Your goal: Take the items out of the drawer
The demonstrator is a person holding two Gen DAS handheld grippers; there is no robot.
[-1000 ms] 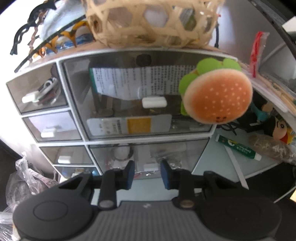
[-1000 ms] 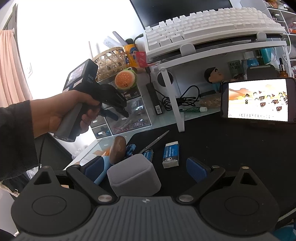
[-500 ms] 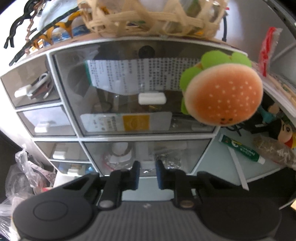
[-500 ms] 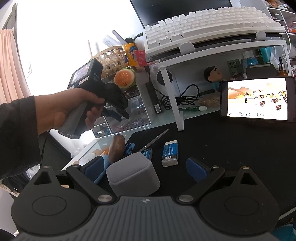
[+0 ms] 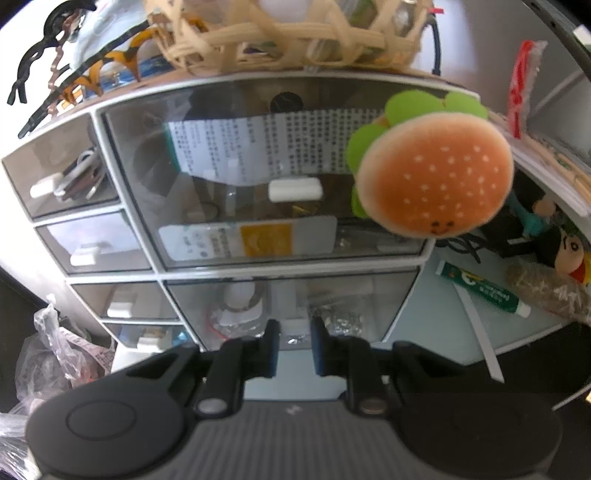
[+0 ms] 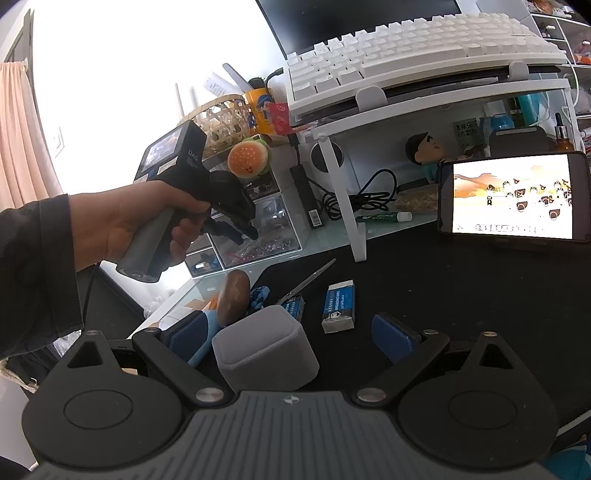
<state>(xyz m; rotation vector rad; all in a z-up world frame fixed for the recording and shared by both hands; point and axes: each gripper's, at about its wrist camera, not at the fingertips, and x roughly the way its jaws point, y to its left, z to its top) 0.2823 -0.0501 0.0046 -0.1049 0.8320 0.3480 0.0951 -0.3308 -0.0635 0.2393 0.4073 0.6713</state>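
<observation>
A clear plastic drawer unit (image 5: 258, 221) with white handles fills the left wrist view. My left gripper (image 5: 293, 345) is at the lower wide drawer (image 5: 291, 306), its blue pads closed on either side of that drawer's white handle (image 5: 294, 326). The drawer looks shut and holds small shiny items and a ring-shaped object. In the right wrist view the left gripper (image 6: 240, 229) is at the drawer unit (image 6: 258, 221). My right gripper (image 6: 291, 336) is open above the black desk, with a grey box (image 6: 264, 347) lying between its fingers, untouched.
A burger plush (image 5: 432, 177) hangs in front of the upper drawer. A woven basket (image 5: 280, 33) sits on the unit. On the desk lie an eraser (image 6: 340, 304), scissors (image 6: 310, 277), a brown stone (image 6: 232, 297), a phone (image 6: 513, 197) and a keyboard (image 6: 406, 48) on a stand.
My left gripper has moved in closer to the lower wide drawer and narrowed its jaws around the handle. My right gripper has held still.
</observation>
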